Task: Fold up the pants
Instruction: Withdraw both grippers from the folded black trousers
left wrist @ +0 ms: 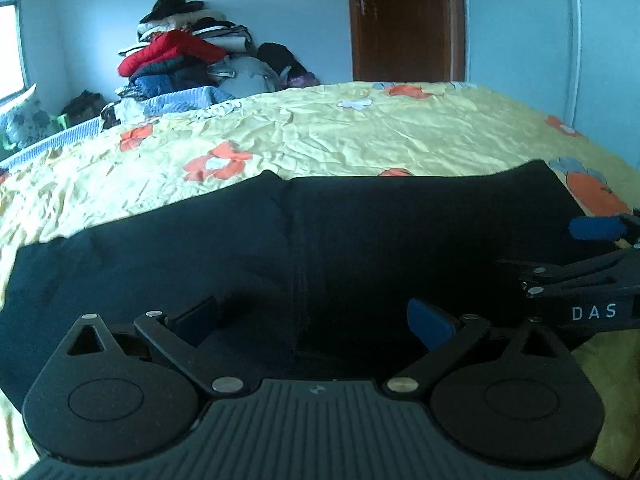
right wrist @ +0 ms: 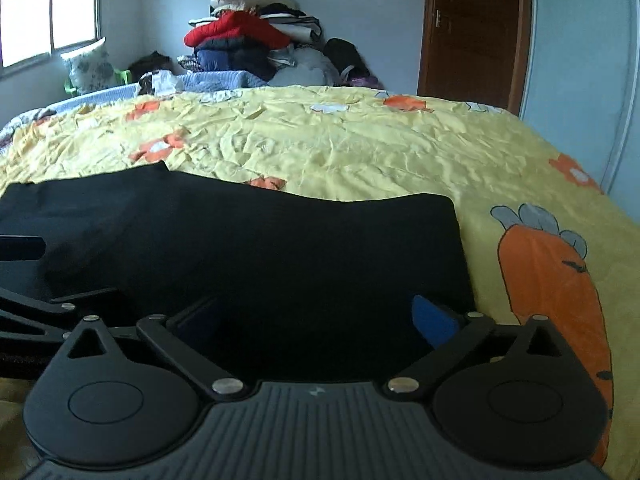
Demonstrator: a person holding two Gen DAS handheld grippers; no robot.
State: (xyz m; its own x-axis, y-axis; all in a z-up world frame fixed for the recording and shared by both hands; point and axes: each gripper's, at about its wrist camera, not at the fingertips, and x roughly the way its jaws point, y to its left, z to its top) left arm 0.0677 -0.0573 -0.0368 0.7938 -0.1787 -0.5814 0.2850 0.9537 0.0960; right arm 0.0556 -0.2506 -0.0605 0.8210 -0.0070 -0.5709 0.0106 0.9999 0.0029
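Observation:
Dark navy pants (left wrist: 320,240) lie flat across the near part of a bed covered by a yellow sheet (left wrist: 360,132) with orange flowers. My left gripper (left wrist: 314,322) hovers low over the pants' near edge, jaws wide apart, with nothing between the pads. In the right wrist view the pants (right wrist: 240,248) end at a square right edge, and my right gripper (right wrist: 316,320) stands open just above that near right part. Each gripper shows in the other's view: a blue pad of the right one (left wrist: 596,228) and a dark finger of the left one (right wrist: 20,248).
A tall pile of clothes (left wrist: 180,52) with a red jacket is stacked against the far wall beyond the bed. A brown door (left wrist: 404,20) stands at the back right, a window (right wrist: 48,8) at the back left. A large carrot print (right wrist: 556,292) marks the sheet right of the pants.

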